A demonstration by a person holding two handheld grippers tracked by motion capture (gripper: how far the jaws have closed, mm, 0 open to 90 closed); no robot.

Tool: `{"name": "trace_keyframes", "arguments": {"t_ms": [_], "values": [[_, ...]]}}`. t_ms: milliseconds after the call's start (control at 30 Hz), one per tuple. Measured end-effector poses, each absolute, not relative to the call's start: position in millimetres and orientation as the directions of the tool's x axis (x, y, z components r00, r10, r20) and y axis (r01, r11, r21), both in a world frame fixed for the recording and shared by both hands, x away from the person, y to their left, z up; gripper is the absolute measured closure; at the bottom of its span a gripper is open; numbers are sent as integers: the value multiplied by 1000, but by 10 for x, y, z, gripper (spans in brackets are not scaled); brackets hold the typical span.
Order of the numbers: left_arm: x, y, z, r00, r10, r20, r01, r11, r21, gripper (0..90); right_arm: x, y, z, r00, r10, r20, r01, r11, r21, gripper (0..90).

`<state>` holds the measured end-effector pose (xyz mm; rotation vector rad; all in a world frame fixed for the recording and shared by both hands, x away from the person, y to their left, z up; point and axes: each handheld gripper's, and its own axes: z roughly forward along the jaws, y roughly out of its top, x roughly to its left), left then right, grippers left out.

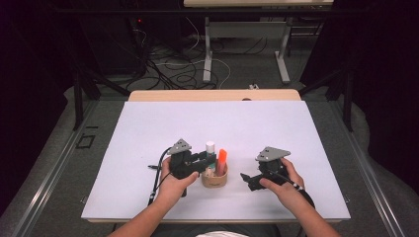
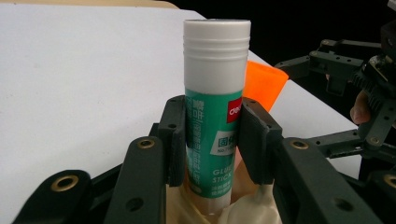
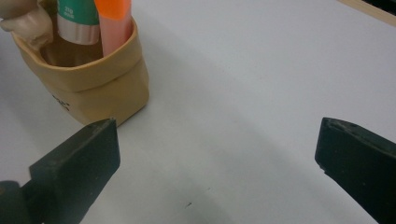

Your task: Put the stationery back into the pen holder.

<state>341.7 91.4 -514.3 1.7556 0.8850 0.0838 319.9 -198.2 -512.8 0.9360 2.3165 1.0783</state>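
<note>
Glue stick (image 2: 215, 116) is held upright between L gripper (image 2: 212, 140) pads, base in the pouch (image 3: 93, 88); jaws clamped on it. R gripper (image 3: 217, 154) is kept wide apart, nothing gripped.

Cables (image 1: 173, 66) sprawl on the floor beyond the white table (image 1: 148, 128).

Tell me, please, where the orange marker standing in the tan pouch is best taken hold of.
Probably by the orange marker's upper part, which sticks up above the pouch rim; its lower part is inside. Come from above on its right, where the right tongs stand open, since the glue stick crowds the other side.
</note>
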Motion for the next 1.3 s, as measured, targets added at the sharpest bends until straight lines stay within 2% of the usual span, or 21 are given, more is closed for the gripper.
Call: {"name": "trace_keyframes", "arguments": {"t_ms": [367, 533, 633, 867, 1000, 1300], "values": [[3433, 914, -5175, 717, 582, -383, 536, -111, 837, 645, 3203, -1987, -5157, -692, 719, -73, 413, 477, 776, 3], [3441, 925, -5164, 717, 574, -395, 545, -108, 831, 586, 3206, -1989, -5159, -691, 719, -67, 418, 475, 774, 7], [3436, 923, -5145, 720, 579, -383, 537, -114, 836, 573, 3210, -1987, -5170, -689, 722, -65, 417, 468, 779, 10], [3438, 963, -5040, 716, 599, -359, 524, -121, 843, 480, 3211, -1995, -5173, -691, 720, -62, 424, 473, 773, 11], [3462, 1033, -4954, 707, 615, -350, 522, -121, 844, 412, 3205, -2007, -5167, -686, 725, -55, 438, 472, 765, 12], [3515, 1244, -4822, 675, 659, -331, 519, -106, 848, 337, 3218, -2039, -5178, -674, 737, -52, 445, 460, 768, 12]]}}
